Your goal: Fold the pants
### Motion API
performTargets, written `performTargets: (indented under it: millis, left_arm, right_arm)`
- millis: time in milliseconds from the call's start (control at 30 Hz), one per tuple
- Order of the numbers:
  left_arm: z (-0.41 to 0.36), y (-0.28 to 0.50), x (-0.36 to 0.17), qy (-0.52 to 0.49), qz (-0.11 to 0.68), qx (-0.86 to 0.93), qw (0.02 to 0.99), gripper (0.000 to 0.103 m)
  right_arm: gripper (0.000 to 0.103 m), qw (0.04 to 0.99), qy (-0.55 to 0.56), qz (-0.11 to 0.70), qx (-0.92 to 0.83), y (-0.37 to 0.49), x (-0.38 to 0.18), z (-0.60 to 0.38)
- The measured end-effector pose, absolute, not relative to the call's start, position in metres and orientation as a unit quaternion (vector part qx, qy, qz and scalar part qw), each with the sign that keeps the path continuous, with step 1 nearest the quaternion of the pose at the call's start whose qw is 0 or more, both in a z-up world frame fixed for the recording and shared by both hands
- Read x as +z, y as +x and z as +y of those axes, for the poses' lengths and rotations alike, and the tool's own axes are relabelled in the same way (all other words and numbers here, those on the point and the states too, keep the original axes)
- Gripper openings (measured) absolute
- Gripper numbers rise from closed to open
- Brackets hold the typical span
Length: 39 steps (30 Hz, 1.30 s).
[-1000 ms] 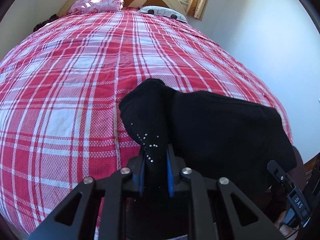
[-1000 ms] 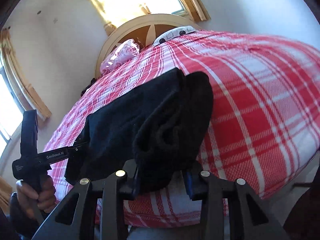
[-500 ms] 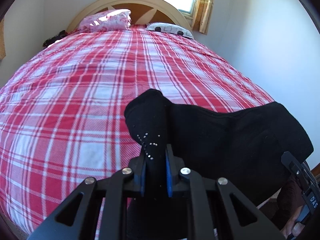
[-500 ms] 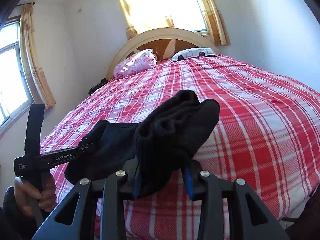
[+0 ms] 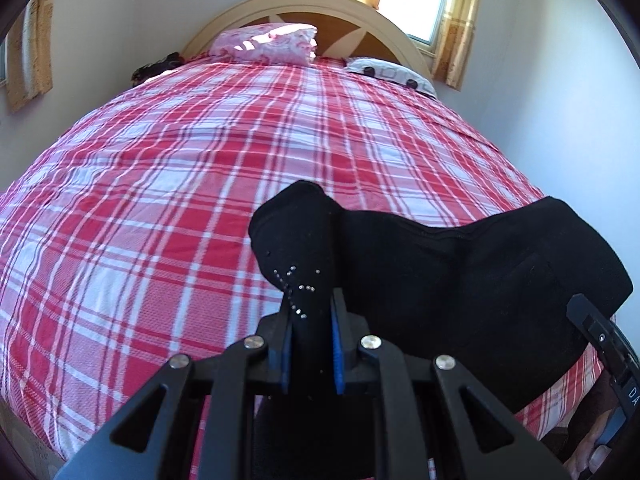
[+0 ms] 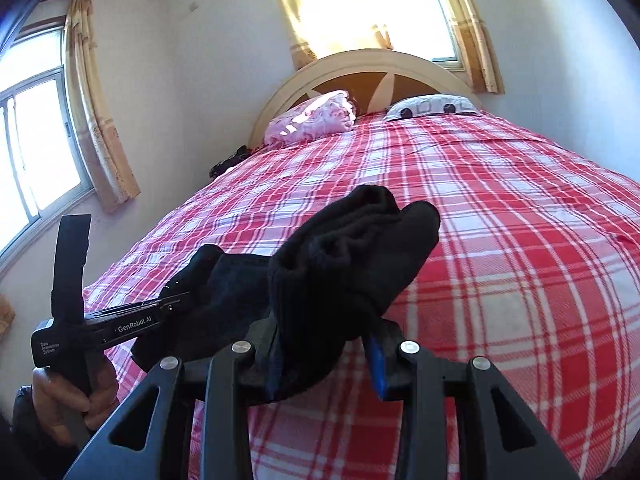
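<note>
Black pants [image 5: 460, 280] hang stretched between my two grippers above the near end of the bed. My left gripper [image 5: 312, 320] is shut on one bunched end, which carries small shiny studs and pokes up past the blue pads [image 5: 338, 352]. In the right wrist view, my right gripper [image 6: 326, 344] is shut on a thick wad of the pants [image 6: 352, 256]. The cloth runs left from there to the left gripper [image 6: 174, 302], held by a hand [image 6: 68, 396]. The hanging lower part of the pants is hidden.
The bed [image 5: 160, 220] has a red and white plaid cover. A pink pillow [image 5: 268, 42] and a white patterned pillow [image 5: 390, 74] lie against the arched headboard [image 6: 360, 68]. A dark item [image 6: 230, 162] sits at the bed's far left edge. Curtained windows and walls surround the bed.
Both grippers have risen and moved along with the pants still gripped. The right wrist has rolled level. More of the headboard and windows shows now.
</note>
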State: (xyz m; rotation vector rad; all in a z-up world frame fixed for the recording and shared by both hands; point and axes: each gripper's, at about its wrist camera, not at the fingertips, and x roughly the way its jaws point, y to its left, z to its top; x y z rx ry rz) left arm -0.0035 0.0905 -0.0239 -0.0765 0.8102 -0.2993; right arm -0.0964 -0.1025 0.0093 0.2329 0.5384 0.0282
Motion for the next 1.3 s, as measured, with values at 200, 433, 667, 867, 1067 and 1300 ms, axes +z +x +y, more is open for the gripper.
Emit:
performTargets:
  millis: [200, 433, 667, 867, 1067, 1300]
  left_arm:
    - [0.129, 0.019, -0.015, -0.048, 0.375, -0.091, 0.921, 0.016]
    - [0.176, 0.052, -0.005, -0.051, 0.338, -0.006, 0.940, 0.016]
    - [0.198, 0.083, -0.032, -0.041, 0.338, 0.034, 0.940, 0.016]
    - [0.195, 0.090, -0.063, -0.030, 0.369, 0.055, 0.927, 0.016]
    - [0.190, 0.087, -0.073, 0.001, 0.378, 0.069, 0.923, 0.020]
    - [0.186, 0.091, -0.080, 0.028, 0.382, 0.095, 0.919, 0.034]
  right_arm:
    - [0.036, 0.957, 0.092, 0.267, 0.060, -0.058, 0.012, -0.069]
    - [0.036, 0.955, 0.097, 0.255, 0.114, 0.016, 0.011, -0.031]
    - [0.036, 0.948, 0.108, 0.279, 0.111, 0.076, -0.036, -0.001]
    - [0.036, 0.948, 0.088, 0.293, 0.092, 0.095, -0.063, 0.006]
    - [0.042, 0.921, 0.115, 0.364, 0.078, 0.116, -0.089, -0.008]
    - [0.052, 0.908, 0.162, 0.374, 0.092, 0.118, -0.098, -0.021]
